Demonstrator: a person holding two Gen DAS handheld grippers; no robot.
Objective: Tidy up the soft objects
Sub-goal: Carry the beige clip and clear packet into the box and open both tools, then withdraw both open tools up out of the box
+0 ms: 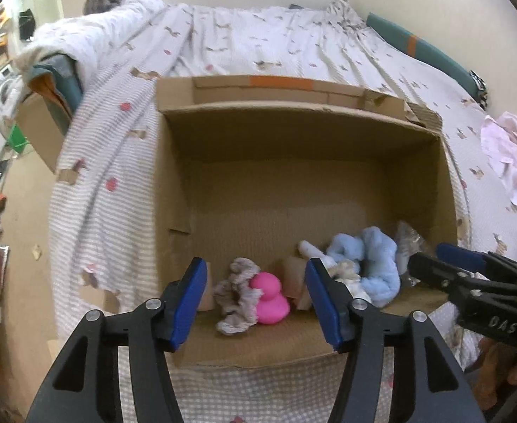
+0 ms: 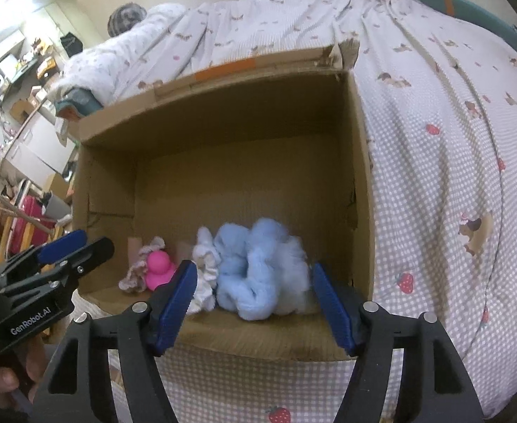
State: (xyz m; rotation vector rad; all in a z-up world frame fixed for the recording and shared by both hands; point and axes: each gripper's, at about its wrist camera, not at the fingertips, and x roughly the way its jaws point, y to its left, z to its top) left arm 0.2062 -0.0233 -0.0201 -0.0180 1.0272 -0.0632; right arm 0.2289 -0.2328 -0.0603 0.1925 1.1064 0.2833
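An open cardboard box (image 1: pixel 293 134) (image 2: pixel 223 112) lies on the bed. Inside near its front edge lie a pink rubber duck (image 1: pixel 271 299) (image 2: pixel 159 269), a beige scrunchie (image 1: pixel 235 296) (image 2: pixel 137 275), a white cloth (image 1: pixel 311 248) (image 2: pixel 205 264) and a fluffy light blue cloth (image 1: pixel 371 264) (image 2: pixel 251 268). My left gripper (image 1: pixel 256 303) is open and empty, above the box's front edge, framing the duck. My right gripper (image 2: pixel 255 303) is open and empty, framing the blue cloth; it also shows in the left wrist view (image 1: pixel 431 261).
The bed has a white checked quilt (image 2: pixel 435 176) with strawberry and dog prints. A pink crumpled cloth (image 1: pixel 509 162) lies on the bed to the box's right. A teal headboard cushion (image 1: pixel 427 53) stands at the back. A cluttered room is off the bed's left side.
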